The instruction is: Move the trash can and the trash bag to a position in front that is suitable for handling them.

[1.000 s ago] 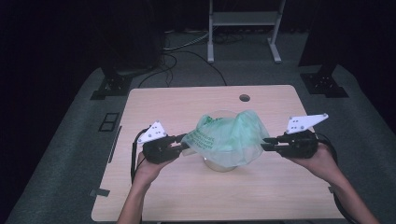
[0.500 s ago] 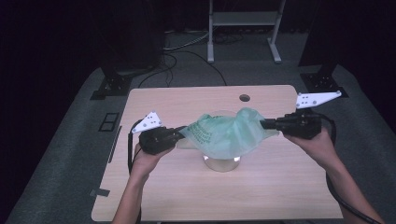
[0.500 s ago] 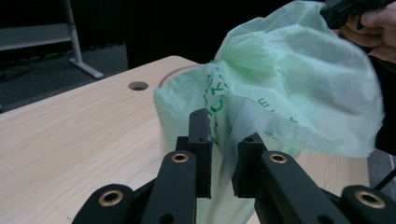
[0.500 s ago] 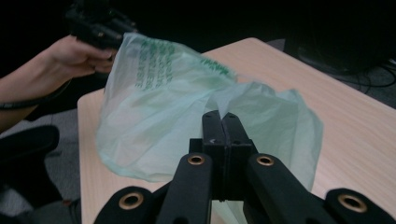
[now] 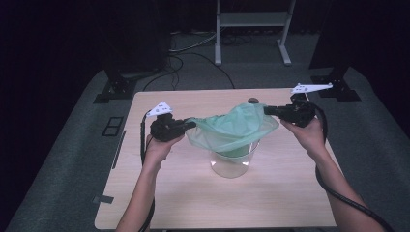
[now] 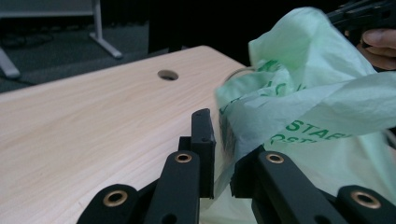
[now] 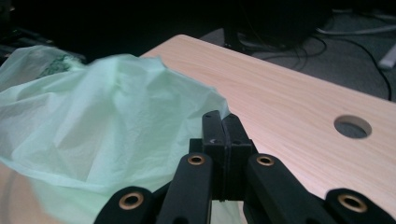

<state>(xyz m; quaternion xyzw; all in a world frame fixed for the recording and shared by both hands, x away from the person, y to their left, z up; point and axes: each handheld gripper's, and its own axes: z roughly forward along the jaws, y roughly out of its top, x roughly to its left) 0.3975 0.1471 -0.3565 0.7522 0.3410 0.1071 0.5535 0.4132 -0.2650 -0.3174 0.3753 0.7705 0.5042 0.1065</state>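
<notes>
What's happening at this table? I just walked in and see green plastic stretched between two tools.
A person holds a gripper in each hand and has a thin green plastic bag pulled open between them. The left gripper pinches one edge of the bag, the right gripper pinches the opposite edge, raised a little higher. The bag's middle sags into a clear glass bowl standing on the wooden table, so it looks as though the bowl is being lined with the bag.
</notes>
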